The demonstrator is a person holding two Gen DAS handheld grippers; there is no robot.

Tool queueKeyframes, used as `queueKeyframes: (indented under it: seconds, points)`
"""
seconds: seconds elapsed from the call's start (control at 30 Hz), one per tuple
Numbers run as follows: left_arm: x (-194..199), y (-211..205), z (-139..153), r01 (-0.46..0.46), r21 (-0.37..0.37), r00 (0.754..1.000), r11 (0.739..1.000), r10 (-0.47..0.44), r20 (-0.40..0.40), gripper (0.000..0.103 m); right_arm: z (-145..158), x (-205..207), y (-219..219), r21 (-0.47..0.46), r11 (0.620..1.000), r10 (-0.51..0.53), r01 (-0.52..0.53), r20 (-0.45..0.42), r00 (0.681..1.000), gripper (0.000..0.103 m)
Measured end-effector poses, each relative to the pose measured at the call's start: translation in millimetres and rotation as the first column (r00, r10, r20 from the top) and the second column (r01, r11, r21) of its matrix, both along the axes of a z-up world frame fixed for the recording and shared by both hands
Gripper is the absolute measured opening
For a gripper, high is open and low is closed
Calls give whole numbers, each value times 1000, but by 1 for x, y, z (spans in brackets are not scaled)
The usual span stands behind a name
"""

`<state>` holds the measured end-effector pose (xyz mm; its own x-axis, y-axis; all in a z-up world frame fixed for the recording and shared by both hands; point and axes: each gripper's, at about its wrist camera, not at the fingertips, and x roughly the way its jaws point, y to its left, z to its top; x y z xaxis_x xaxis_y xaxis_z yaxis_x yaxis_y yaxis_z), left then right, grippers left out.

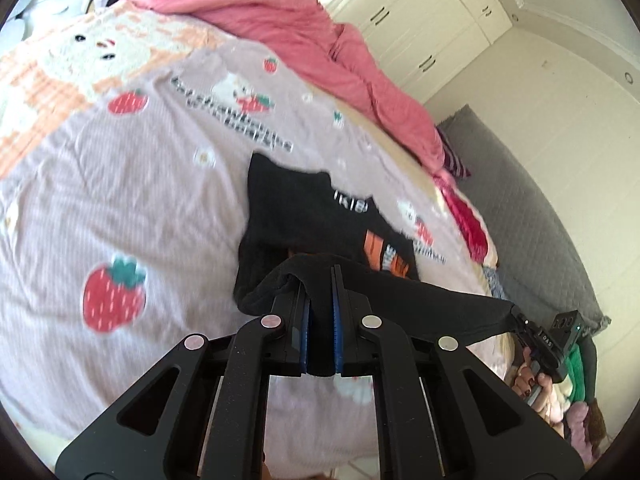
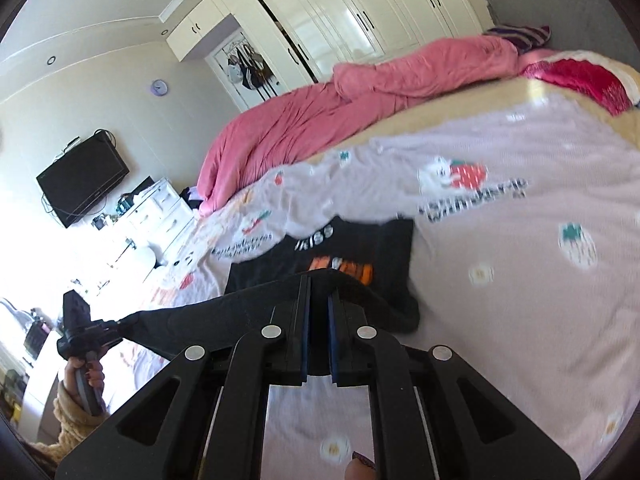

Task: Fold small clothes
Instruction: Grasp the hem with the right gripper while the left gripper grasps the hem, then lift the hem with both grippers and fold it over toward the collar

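A small black T-shirt (image 1: 304,216) with white letters and an orange print lies on the strawberry-print bed sheet (image 1: 120,200). Its near edge is lifted and stretched between both grippers. My left gripper (image 1: 320,276) is shut on one corner of that edge. My right gripper (image 2: 319,284) is shut on the other corner. The shirt also shows in the right wrist view (image 2: 352,256), its far part flat on the sheet (image 2: 520,280). The right gripper shows at the right edge of the left wrist view (image 1: 520,316), the left gripper at the left of the right wrist view (image 2: 116,326).
A rolled pink duvet (image 1: 320,40) lies along the far side of the bed (image 2: 320,120). A red cloth (image 2: 580,80) lies near the pillow end. A grey rug (image 1: 520,200), white wardrobes (image 2: 340,20), a wall TV (image 2: 82,176) and a cluttered dresser (image 2: 152,208) surround the bed.
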<state>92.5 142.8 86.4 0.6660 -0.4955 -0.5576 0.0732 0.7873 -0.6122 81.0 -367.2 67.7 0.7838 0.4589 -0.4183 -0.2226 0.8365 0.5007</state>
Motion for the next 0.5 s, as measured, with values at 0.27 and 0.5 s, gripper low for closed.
queueKeyframes:
  seconds: [0.27, 0.5]
  points:
    - [41, -2, 26, -26, 61, 999, 998, 23, 47, 3, 12, 57, -4, -6, 1000, -24, 24, 2, 1000, 7]
    - [79, -15, 35, -57, 125, 996, 990, 48, 76, 3, 10, 89, -5, -21, 998, -52, 52, -14, 999, 7]
